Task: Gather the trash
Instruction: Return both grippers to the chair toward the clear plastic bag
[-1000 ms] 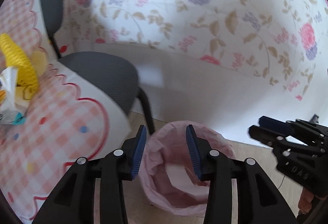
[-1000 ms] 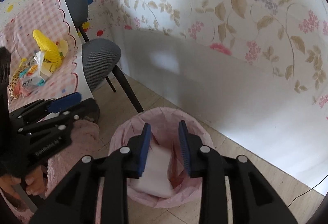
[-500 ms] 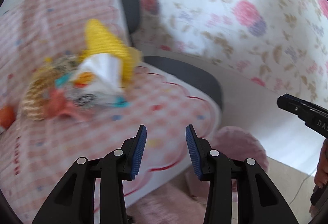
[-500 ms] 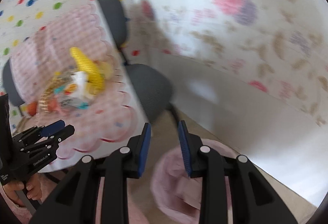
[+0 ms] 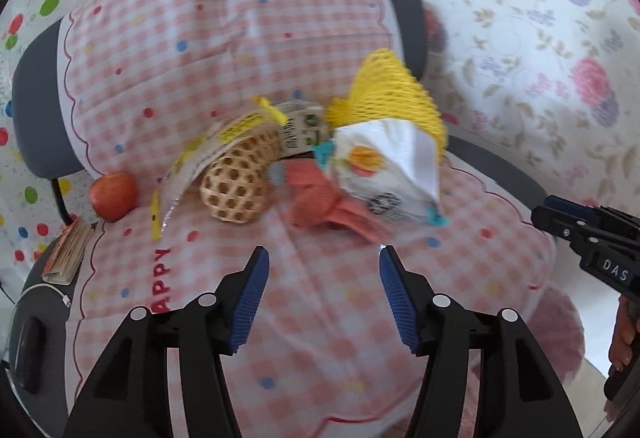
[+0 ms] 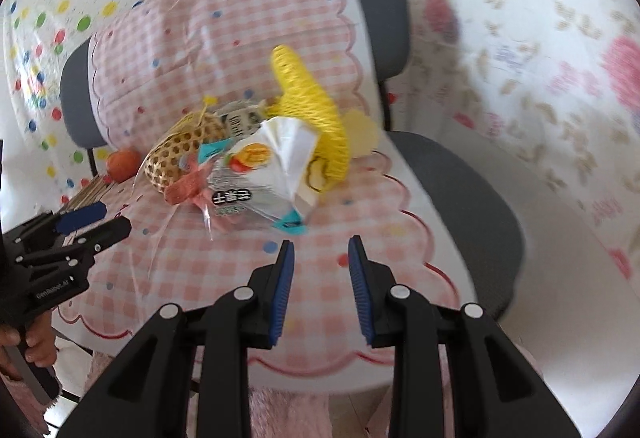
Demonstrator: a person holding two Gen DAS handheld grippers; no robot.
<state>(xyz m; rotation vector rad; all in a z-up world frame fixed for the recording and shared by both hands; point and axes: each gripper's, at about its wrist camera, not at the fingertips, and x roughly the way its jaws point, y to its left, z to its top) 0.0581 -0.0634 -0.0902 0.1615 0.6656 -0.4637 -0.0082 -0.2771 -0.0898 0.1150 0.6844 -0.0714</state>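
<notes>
A heap of trash lies on the pink checked tablecloth (image 5: 320,318). It holds a white snack wrapper (image 5: 384,161) (image 6: 260,173), a yellow foam net (image 5: 392,93) (image 6: 312,105), a tan foam net (image 5: 240,181) (image 6: 180,153), an orange-pink wrapper (image 5: 320,201) and a small carton (image 5: 302,125). My left gripper (image 5: 322,266) (image 6: 80,226) hovers over the cloth just short of the heap, its jaws opening with nothing between them. My right gripper (image 6: 320,258) (image 5: 580,226) hangs near the table's right edge, narrowly open and empty.
A red apple (image 5: 113,195) (image 6: 124,163) sits left of the heap, with a stack of paper (image 5: 68,250) at the table's left edge. Grey chairs stand at the right (image 6: 460,189) and left (image 5: 36,97). A pink bin's rim (image 5: 560,326) shows below the table's right side.
Both views swung up and left from the pink bin on the floor to the table and its trash heap. The left jaws have spread wider; the right jaws look unchanged.
</notes>
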